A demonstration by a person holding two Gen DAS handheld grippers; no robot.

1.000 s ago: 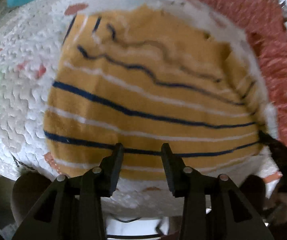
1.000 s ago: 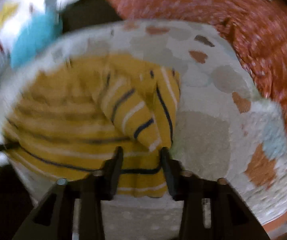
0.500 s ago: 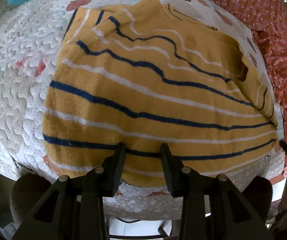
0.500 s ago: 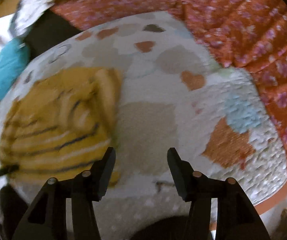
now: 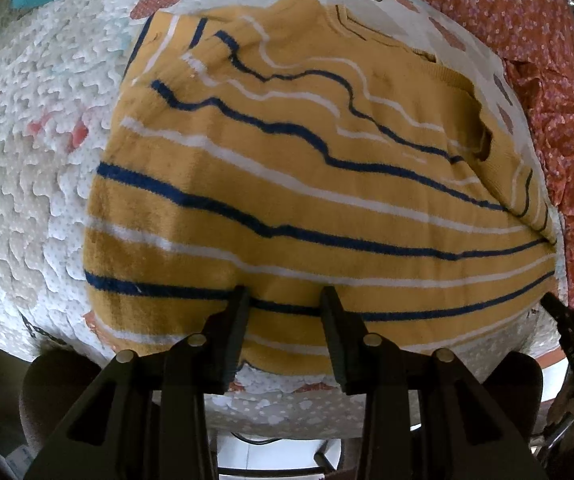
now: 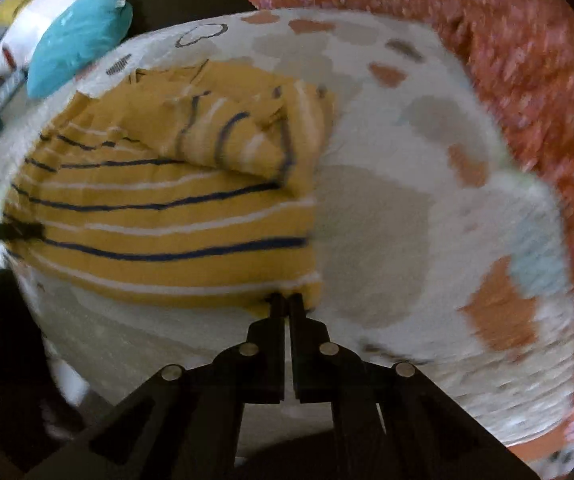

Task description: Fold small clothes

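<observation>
A small mustard-yellow sweater [image 5: 307, 184] with navy and white stripes lies spread on a round white quilted surface [image 5: 27, 140]. My left gripper [image 5: 285, 298] is open, its fingers resting over the sweater's near hem. In the right wrist view the sweater [image 6: 159, 208] lies at the left with a sleeve folded over its top. My right gripper [image 6: 286, 300] is shut on the sweater's near right corner at the hem. The right gripper's tip also shows at the right edge of the left wrist view [image 5: 567, 320].
A red floral cloth [image 5: 547, 60] lies beyond the quilted surface on the right, also in the right wrist view [image 6: 507, 60]. A teal garment [image 6: 79, 44] and other clothes lie at the far left. The quilt's rim [image 6: 167, 344] drops off close below both grippers.
My right gripper was open half a second ago, away to the sweater's right; it has swung back left and closed on the sweater's near right corner. The left gripper has stayed put, open.
</observation>
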